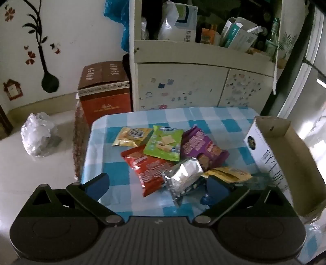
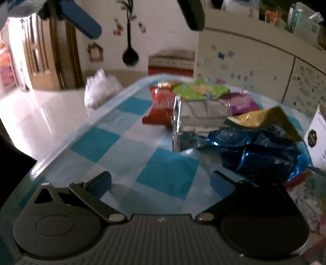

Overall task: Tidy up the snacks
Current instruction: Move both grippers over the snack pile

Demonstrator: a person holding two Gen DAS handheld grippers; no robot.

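Note:
Several snack packets lie on a blue-checked table [image 1: 114, 169]: a yellow one [image 1: 132, 136], a green one [image 1: 164, 145], a red one [image 1: 148, 169], a purple one [image 1: 201, 148], a silver one [image 1: 185, 179] and another yellow one [image 1: 228, 173]. My left gripper [image 1: 156, 185] is open and empty above the table's near edge, the silver packet near its right finger. My right gripper [image 2: 161, 183] is open and empty, low over the table [image 2: 163, 175]. A blue packet [image 2: 260, 150] lies just right of it, behind it the silver [image 2: 201, 114], red [image 2: 161, 106] and green [image 2: 199, 91] packets. The left gripper's fingers [image 2: 85, 18] show above.
An open white cardboard box [image 1: 273, 150] stands at the table's right edge; it also shows in the right wrist view [image 2: 315, 138]. A brown carton [image 1: 104, 91] and a crumpled plastic bag [image 1: 37, 134] are on the floor to the left. A cabinet [image 1: 183, 85] stands behind the table.

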